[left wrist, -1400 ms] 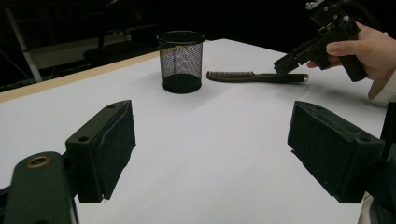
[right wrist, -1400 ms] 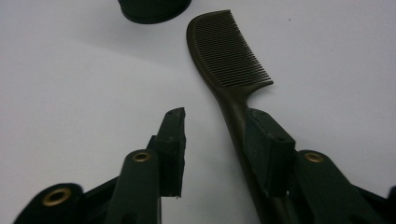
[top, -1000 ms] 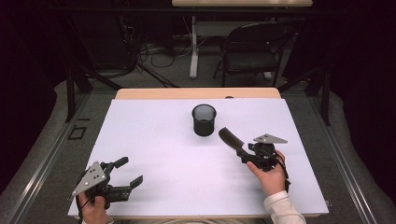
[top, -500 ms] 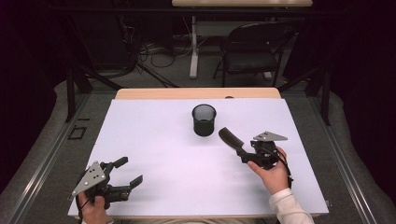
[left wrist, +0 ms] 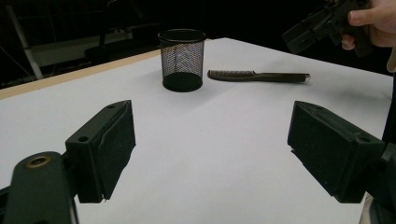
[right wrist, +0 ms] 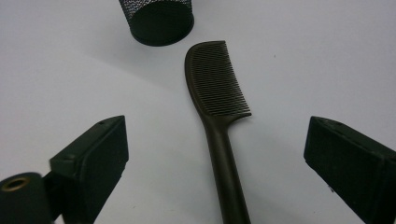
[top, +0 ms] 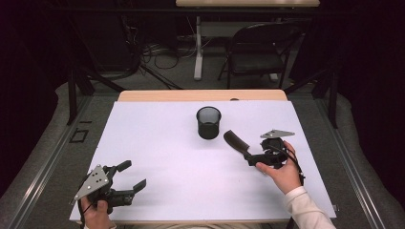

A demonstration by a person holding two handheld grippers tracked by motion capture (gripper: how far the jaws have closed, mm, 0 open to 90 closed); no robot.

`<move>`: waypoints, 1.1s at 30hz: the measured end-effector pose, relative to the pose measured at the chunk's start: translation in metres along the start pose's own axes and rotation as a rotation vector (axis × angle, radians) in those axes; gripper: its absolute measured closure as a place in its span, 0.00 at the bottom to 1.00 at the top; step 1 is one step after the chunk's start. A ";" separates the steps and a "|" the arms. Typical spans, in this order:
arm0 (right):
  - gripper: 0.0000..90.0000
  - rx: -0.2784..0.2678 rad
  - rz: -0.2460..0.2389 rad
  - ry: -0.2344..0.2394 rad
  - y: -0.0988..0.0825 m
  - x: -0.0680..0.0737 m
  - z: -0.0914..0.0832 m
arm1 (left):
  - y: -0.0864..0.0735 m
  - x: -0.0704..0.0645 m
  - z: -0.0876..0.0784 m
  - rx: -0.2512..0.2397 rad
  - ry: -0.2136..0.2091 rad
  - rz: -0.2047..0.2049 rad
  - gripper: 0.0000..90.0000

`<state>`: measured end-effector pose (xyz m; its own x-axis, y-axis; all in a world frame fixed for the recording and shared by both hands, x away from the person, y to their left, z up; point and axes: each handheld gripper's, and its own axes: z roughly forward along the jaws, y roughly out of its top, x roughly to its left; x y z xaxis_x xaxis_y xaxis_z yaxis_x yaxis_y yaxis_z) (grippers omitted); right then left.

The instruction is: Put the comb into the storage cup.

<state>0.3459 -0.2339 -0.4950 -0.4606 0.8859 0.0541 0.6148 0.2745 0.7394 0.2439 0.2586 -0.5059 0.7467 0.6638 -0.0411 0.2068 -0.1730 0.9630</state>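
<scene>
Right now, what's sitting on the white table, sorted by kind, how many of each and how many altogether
Mesh pen cup: 1, black, upright.
Comb: 1, dark brown, lying flat beside the cup, apart from it.
Handheld grippers: 2, the left gripper and the right gripper, both with jaws open; the right one's jaws have just been opening, with the comb's handle between them, untouched.
Total: 4

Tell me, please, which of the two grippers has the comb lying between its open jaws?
The right gripper: the comb lies flat on the table between its wide-open jaws, untouched. The left gripper is open over bare table, far from the comb.
</scene>
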 end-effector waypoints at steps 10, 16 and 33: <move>0.00 0.079 -0.045 -0.019 0.012 0.002 0.001 | 0.000 0.000 0.000 -0.001 -0.001 -0.001 0.17; 0.00 0.118 -0.084 -0.027 0.018 0.003 0.002 | 0.000 0.000 0.000 0.000 -0.001 0.000 0.17; 0.00 0.225 -0.121 -0.061 0.025 -0.002 0.014 | 0.000 0.000 0.001 0.003 -0.003 0.000 0.17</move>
<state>0.3706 -0.2237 -0.4859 -0.5043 0.8606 -0.0714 0.6877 0.4502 0.5696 0.2442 0.2579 -0.5065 0.7484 0.6619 -0.0416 0.2084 -0.1752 0.9622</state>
